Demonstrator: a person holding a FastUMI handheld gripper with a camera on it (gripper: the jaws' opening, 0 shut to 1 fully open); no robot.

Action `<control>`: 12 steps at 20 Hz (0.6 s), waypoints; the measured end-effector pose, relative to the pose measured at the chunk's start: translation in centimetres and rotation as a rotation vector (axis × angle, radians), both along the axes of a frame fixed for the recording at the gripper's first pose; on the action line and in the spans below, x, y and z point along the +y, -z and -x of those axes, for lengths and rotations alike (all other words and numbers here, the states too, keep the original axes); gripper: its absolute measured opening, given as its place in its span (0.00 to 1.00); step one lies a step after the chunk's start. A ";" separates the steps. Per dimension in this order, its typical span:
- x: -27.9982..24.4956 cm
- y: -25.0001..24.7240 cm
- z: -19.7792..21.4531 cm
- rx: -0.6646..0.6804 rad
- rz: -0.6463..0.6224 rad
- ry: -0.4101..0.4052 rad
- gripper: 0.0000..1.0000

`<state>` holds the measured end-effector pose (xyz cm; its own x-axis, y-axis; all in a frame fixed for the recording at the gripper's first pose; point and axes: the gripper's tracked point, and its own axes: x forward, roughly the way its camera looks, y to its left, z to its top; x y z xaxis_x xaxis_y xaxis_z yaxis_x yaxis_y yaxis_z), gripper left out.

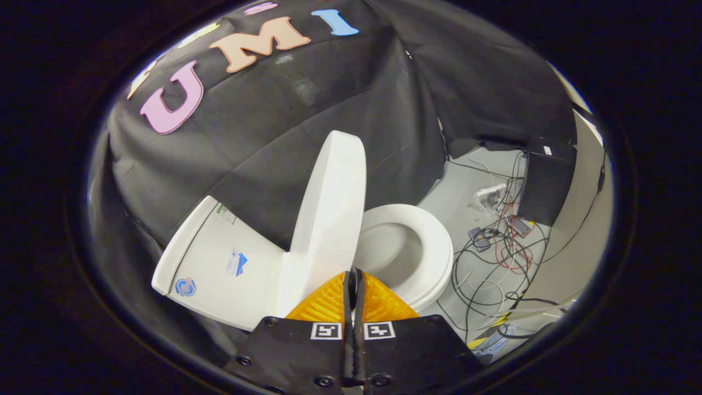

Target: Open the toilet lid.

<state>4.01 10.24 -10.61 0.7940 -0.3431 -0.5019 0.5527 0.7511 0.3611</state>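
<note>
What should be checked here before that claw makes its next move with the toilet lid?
1. Lid raised: ok. The toilet lid stands up, clear of the seat.
2. Lid resting against the tank: cannot tell; it looks near upright, and contact is hidden.
3. Claw state: ok. Its fingers are closed together, gripping nothing, just at the lid's lower edge.
4. Seat left down: ok. It lies flat on the bowl.
5. Path to pull back: ok. Nothing lies between the fingers and the lid.
6. Floor hazards: not ok. Loose cables sprawl beside the toilet.
</note>
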 end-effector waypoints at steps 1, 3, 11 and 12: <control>0.1 -0.2 -0.2 0.003 0.012 -0.004 0.01; 0.4 -0.6 -0.2 0.008 0.034 -0.013 0.01; 1.3 -2.0 -0.8 0.013 0.092 -0.037 0.00; 1.4 -2.2 -0.8 0.015 0.100 -0.041 0.00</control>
<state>4.85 11.68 -8.45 0.8013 -0.3594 -0.4784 0.5255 0.8050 0.2755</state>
